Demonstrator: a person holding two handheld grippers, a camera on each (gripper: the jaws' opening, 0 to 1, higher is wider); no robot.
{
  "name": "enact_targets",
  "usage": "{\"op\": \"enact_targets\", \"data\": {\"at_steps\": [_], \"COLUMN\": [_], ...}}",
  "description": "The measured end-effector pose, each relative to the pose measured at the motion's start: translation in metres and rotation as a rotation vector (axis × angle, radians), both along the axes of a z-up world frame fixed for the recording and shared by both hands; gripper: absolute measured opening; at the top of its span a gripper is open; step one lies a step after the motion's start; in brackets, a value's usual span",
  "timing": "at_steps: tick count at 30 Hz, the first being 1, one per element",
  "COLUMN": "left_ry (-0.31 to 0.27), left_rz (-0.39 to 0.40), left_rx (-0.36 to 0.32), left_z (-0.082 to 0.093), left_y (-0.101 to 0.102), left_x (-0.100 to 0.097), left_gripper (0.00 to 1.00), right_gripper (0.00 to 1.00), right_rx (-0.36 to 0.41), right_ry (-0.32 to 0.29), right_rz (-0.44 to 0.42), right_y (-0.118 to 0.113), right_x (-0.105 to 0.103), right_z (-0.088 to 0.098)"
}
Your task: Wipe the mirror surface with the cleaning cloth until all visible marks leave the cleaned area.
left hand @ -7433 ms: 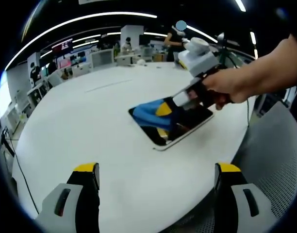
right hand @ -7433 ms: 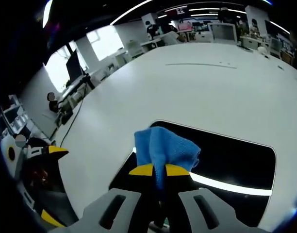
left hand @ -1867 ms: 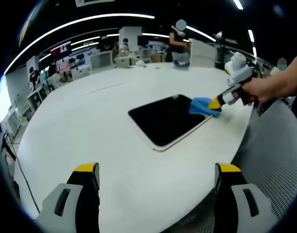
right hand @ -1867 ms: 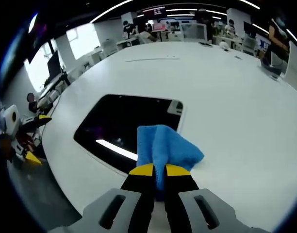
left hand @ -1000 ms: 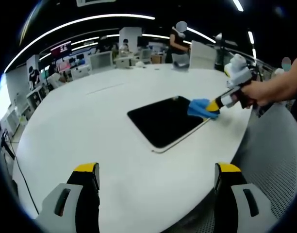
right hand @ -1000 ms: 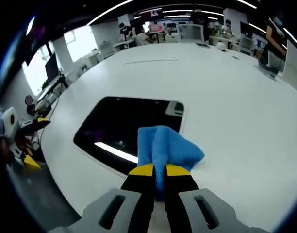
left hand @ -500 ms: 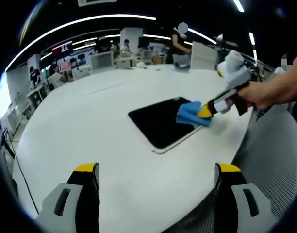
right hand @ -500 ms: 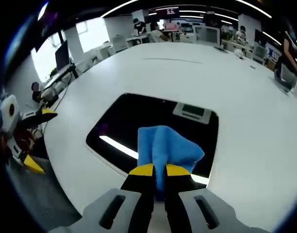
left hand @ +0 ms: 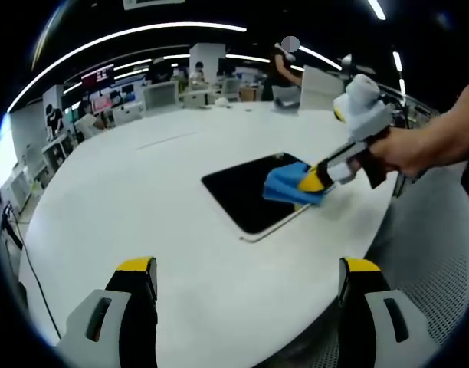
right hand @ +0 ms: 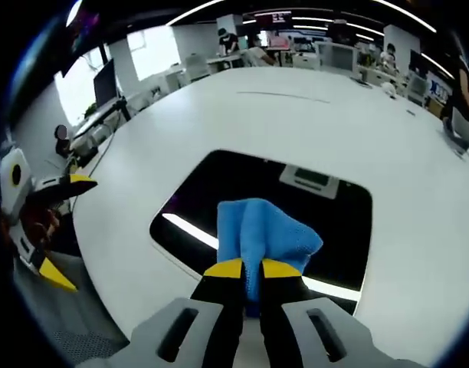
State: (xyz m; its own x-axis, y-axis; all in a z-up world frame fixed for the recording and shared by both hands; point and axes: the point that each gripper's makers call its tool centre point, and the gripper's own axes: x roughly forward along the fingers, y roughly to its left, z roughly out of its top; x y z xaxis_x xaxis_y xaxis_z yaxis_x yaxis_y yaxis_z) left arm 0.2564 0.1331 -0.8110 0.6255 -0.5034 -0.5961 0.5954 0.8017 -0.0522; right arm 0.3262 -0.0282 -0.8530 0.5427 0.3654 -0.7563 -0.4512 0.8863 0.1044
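Observation:
A dark rectangular mirror (left hand: 238,192) with a pale frame lies flat on the white round table (left hand: 142,199). In the right gripper view the mirror (right hand: 219,192) reflects a ceiling light strip. My right gripper (right hand: 244,270) is shut on a blue cleaning cloth (right hand: 261,234), which rests on the mirror's near edge. From the left gripper view, that cloth (left hand: 284,184) sits on the mirror's right side, with the right gripper (left hand: 313,181) held by a hand behind it. My left gripper (left hand: 246,268) hangs open over the table's near rim, well short of the mirror.
The table edge (left hand: 349,253) curves close on the right, with grey perforated flooring (left hand: 434,253) beyond it. Desks, monitors and people (left hand: 196,73) stand far behind the table. The left gripper (right hand: 35,222) shows at the left of the right gripper view.
The right gripper has carried the cloth from the mirror's right edge further onto the glass, toward its middle. The left gripper has stayed still and open.

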Motion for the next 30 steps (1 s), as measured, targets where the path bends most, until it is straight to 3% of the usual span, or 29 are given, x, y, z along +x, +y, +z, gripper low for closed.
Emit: {"op": "enact_targets", "data": {"at_steps": [30], "left_ry": [0.000], "left_rz": [0.008], "left_rx": [0.016], "left_z": [0.000], "left_y": [0.002], "left_x": [0.001], "left_gripper": [0.99], "right_gripper": [0.02], "right_rx": [0.007], "right_ry": [-0.025], "right_rz": [0.118], "right_y": [0.051], "right_x": [-0.002], "right_z": [0.001]}}
